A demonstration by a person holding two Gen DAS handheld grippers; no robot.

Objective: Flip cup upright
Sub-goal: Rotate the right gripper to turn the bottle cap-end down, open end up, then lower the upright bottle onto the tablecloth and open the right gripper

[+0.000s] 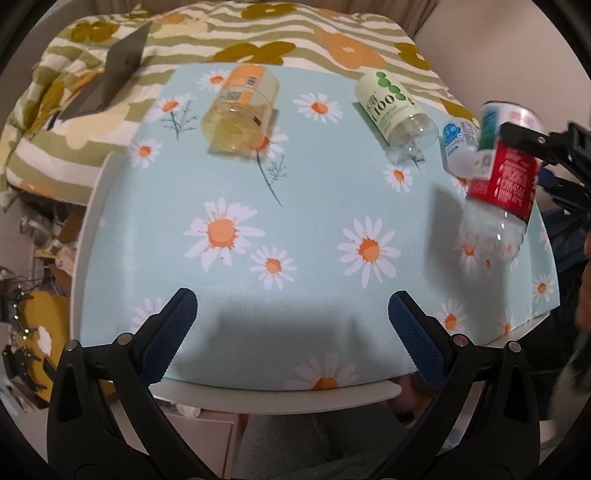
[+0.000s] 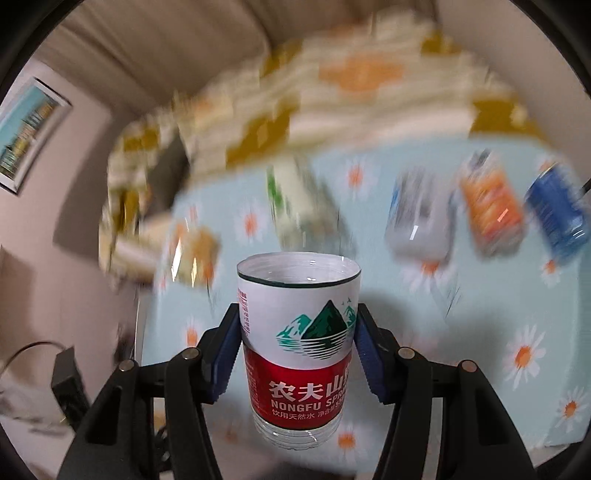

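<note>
A clear plastic cup with a red and white Nongfu Spring label stands mouth-up between the blue pads of my right gripper, which is shut on it and holds it above the daisy-print tablecloth. The same cup shows at the right edge of the left wrist view, slightly tilted, clamped by the right gripper. My left gripper is open and empty over the near edge of the table.
Other cut-bottle cups lie on their sides on the cloth: an orange-labelled one, a green-dotted one, a blue-and-white one. The right wrist view, blurred, also shows an orange one and a blue one. A floral blanket lies behind.
</note>
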